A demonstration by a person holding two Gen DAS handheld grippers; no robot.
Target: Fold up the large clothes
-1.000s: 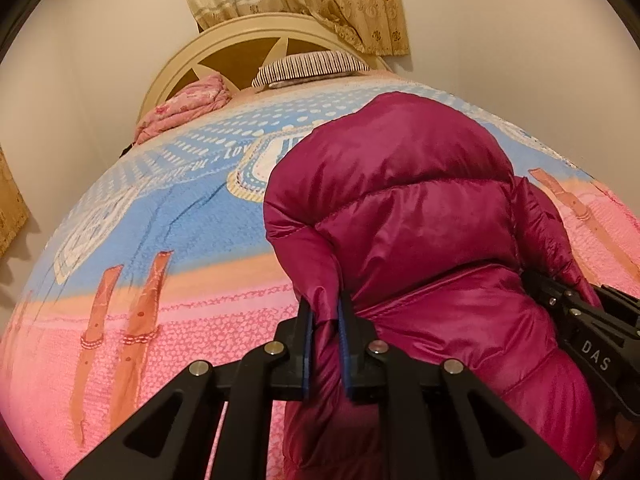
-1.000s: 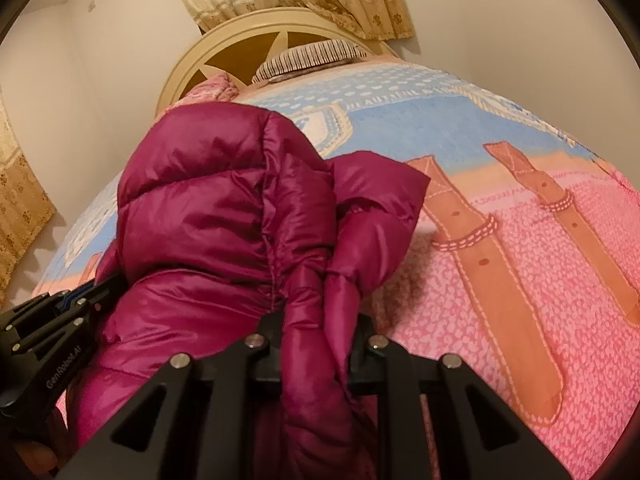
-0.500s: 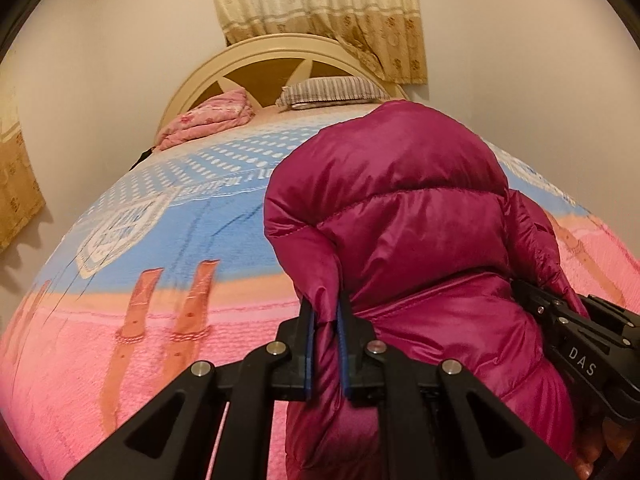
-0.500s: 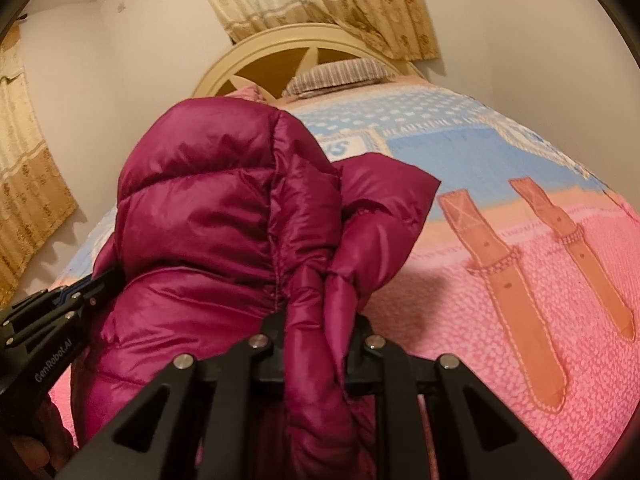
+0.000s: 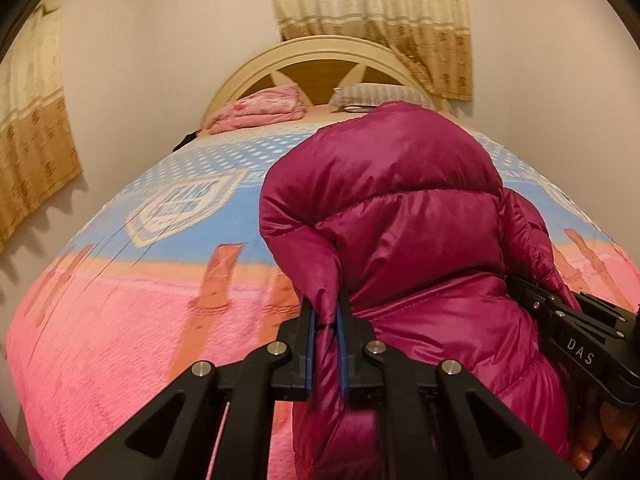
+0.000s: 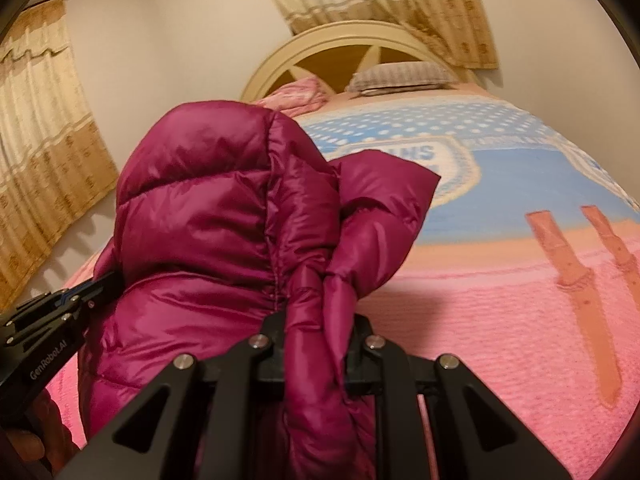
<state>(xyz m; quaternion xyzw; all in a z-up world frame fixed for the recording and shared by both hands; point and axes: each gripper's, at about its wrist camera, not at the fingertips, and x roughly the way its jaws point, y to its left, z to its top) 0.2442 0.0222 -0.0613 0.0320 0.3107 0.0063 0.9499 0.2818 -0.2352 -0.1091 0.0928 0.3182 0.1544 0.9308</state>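
A magenta puffer jacket hangs between my two grippers, lifted above the bed. My left gripper is shut on a pinched fold at the jacket's left edge. My right gripper is shut on a bunched fold at the jacket's right edge. In the left wrist view the right gripper shows at the far right, against the jacket. In the right wrist view the left gripper shows at the far left. The jacket's lower part drops out of sight below both grippers.
The bed has a pink and blue patterned cover. A folded pink blanket and a striped pillow lie by the cream headboard. Curtains hang behind and at the left wall.
Both grippers have risen with the jacket, tilting up. The headboard, curtains and walls show more; the jacket stands higher over the bed.
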